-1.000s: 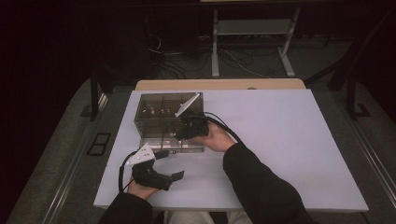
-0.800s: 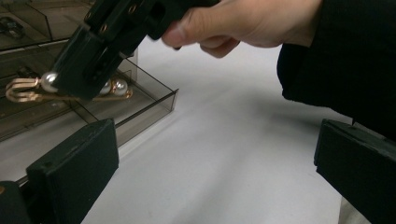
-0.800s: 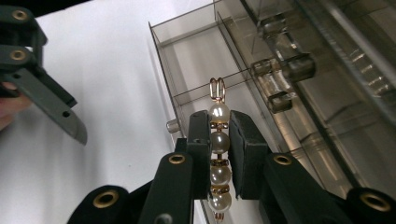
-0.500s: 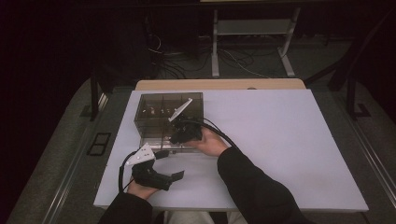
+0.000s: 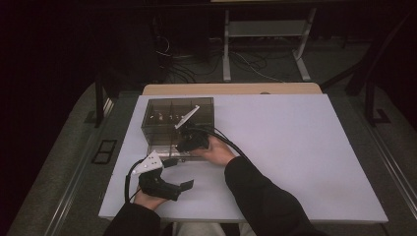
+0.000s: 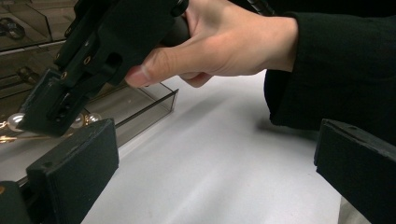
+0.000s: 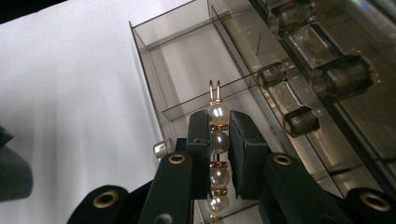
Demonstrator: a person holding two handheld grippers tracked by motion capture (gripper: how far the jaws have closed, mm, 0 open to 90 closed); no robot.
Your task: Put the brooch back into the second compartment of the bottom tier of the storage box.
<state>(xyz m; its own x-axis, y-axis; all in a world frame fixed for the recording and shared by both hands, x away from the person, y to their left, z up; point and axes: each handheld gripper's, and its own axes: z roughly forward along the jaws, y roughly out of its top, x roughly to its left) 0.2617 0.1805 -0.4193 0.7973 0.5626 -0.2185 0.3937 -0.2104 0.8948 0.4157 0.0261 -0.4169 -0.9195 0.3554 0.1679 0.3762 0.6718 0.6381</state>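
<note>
- Since a second ago, the right hand-held gripper (image 5: 184, 142) has come lower and nearer the front of the smoky clear organiser box (image 5: 162, 123), while the left hand-held gripper (image 5: 183, 186) has kept its place near the bench's front edge.
- White board covers the bench (image 5: 295, 147), with a strip of pale wood showing at its far edge; the room around it is dark, with grey floor at the sides and a tangle of cables and a metal stand behind.
- That box stands at the back left of the white surface, divided into compartments, its low front tray (image 7: 187, 70) open at the top.
- Closed tight on a pearl hair clip (image 7: 217, 140), the right hand-held gripper pinches it between its pads, the clip's row of pearls running up between them and its gold tip poking out above.
- The clip hangs over the front tray, close above a divider.
- Well open with nothing between its pads, the left hand-held gripper sits just beside the box's front corner, in the person's left hand (image 5: 147, 199).
</note>
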